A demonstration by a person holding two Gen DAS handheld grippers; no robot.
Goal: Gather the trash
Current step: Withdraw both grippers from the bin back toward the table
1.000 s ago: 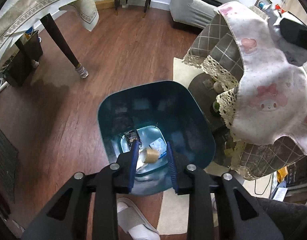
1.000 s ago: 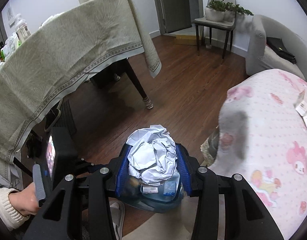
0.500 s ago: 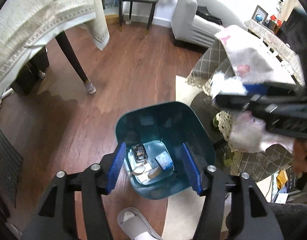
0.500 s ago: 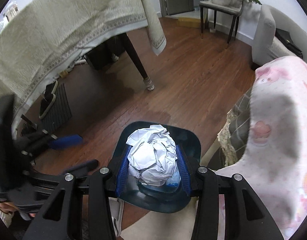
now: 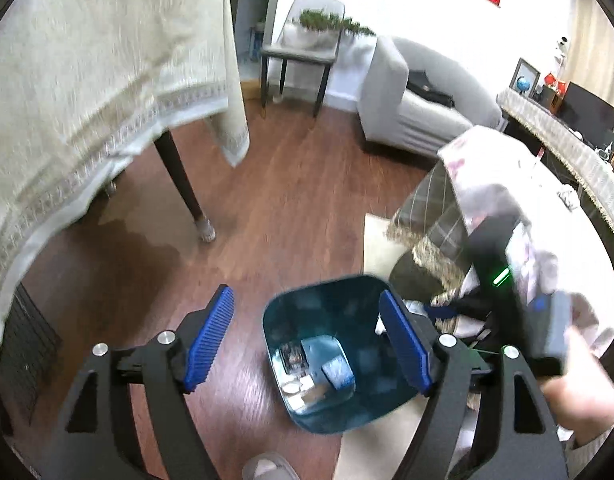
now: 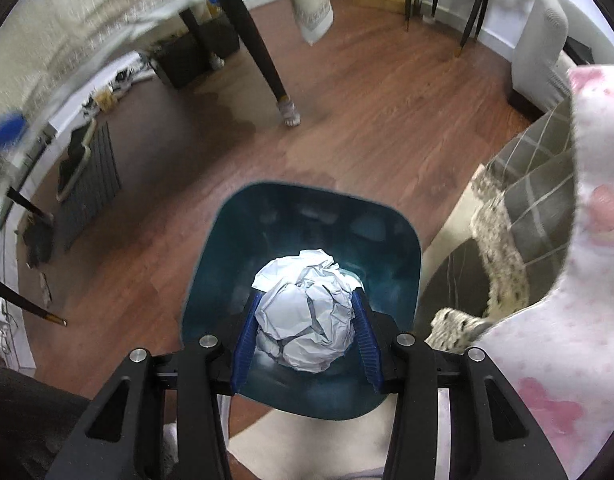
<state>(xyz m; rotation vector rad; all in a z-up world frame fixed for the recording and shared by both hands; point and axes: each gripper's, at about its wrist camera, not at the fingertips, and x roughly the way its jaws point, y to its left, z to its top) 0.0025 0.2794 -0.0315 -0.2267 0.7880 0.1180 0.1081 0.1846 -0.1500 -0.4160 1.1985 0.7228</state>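
Observation:
A dark teal trash bin (image 5: 307, 308) stands on the wood floor, with several bits of trash (image 5: 315, 376) lying at its bottom. My left gripper (image 5: 307, 340) is wide open and empty above the bin's near side. My right gripper (image 6: 305, 334) is shut on a crumpled white paper ball (image 6: 307, 316) and holds it over the bin's (image 6: 235, 264) mouth. The right gripper's body (image 5: 519, 280) shows blurred at the right of the left wrist view.
A dining table with a beige cloth (image 5: 87, 100) and dark leg (image 5: 183, 184) stands to the left. A low table with a pink patterned cloth (image 6: 579, 280) is at the right. A grey sofa (image 5: 419, 100) and side table (image 5: 299, 56) stand behind. A slipper (image 5: 267, 466) lies near.
My left gripper opened, dropped the small roll into the bin and drew back and up. My right gripper carried the paper ball over the bin's mouth.

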